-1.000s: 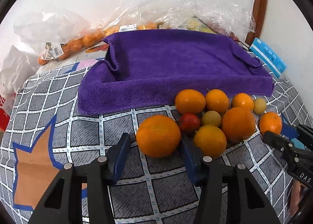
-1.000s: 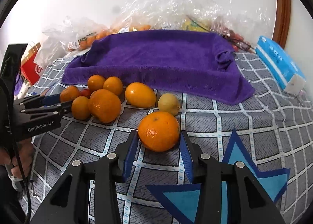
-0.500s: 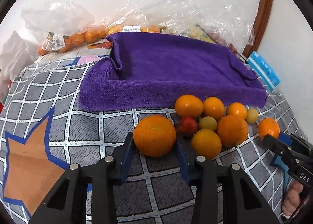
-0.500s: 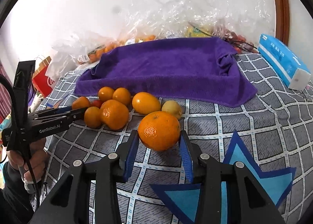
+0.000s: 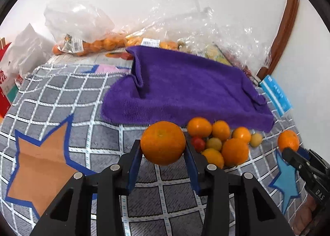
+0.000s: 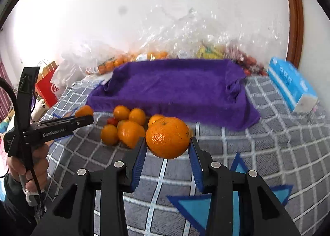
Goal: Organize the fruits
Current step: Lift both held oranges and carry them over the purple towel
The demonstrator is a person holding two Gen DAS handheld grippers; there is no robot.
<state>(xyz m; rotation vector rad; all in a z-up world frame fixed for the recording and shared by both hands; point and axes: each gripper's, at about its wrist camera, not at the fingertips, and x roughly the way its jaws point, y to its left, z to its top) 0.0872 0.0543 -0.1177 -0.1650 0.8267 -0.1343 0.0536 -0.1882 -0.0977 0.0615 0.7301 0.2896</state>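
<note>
Both hands lift at once: left gripper (image 5: 163, 151) clenched on an orange (image 5: 163, 143), right gripper (image 6: 167, 149) on a mandarin (image 6: 167, 137), above quilt (image 5: 61, 99) w/ purple towel (image 5: 185, 89) beyond. Round, firm, smooth-skinned; grip across the middle.

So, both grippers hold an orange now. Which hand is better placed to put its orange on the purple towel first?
Probably the right. The right gripper faces the towel head-on, and its orange has bare cloth beyond it. The left gripper views the towel at a slant.
</note>
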